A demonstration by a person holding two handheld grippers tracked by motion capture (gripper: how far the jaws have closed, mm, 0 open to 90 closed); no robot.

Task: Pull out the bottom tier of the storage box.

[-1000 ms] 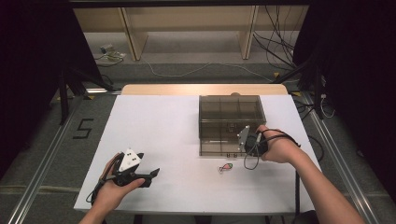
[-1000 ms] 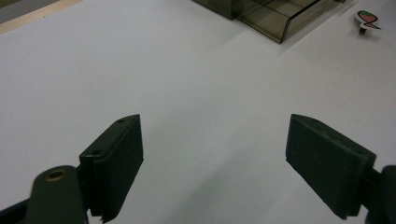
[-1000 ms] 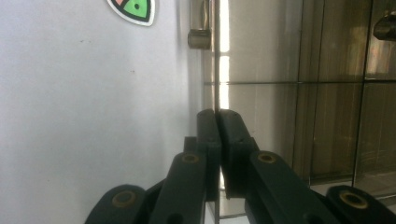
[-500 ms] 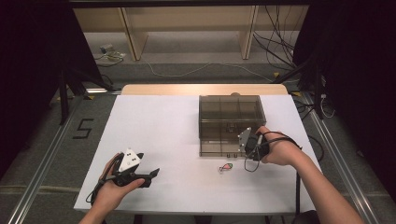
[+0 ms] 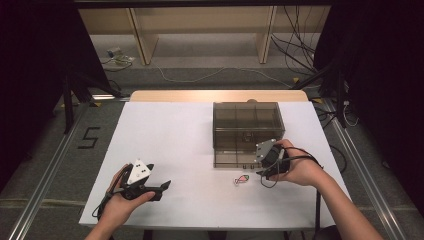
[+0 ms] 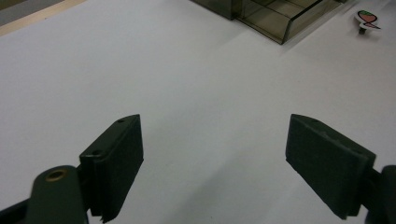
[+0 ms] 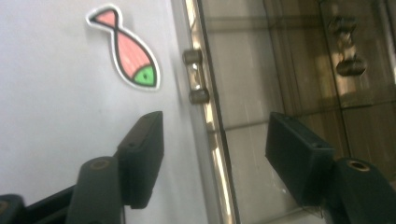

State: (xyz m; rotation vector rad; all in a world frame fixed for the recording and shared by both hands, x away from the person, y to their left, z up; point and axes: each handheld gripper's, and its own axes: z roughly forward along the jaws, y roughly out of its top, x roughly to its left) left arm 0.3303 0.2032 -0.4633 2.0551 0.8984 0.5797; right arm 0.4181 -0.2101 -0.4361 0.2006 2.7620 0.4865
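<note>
A smoky see-through box (image 5: pixel 247 125) with inner compartments stands right of the table's middle. A small fish sticker (image 5: pixel 241 179), pink with a green head, lies flat on the white table (image 5: pixel 190 150) just in front of it. My right gripper (image 5: pixel 262 166) hovers at the box's front right corner. Its jaws have just been opening; in the right gripper view (image 7: pixel 215 140) they straddle the box's front rim (image 7: pixel 210 126) without pressing on it, with the fish sticker (image 7: pixel 126 51) and a small metal hinge (image 7: pixel 195 77) ahead. My left gripper (image 5: pixel 161 191) rests open and empty at the near left (image 6: pixel 212 154).
The left gripper view shows bare white table ahead, the box (image 6: pixel 275 14) at the top and the fish sticker (image 6: pixel 367 17) at the far right. A wooden strip (image 5: pixel 215 95) edges the table's far side. Metal rails (image 5: pixel 45 180) run along both sides.
My right gripper has drawn back slightly from the box's front towards the near edge. The fish sticker, the box and the left gripper have stayed put.
</note>
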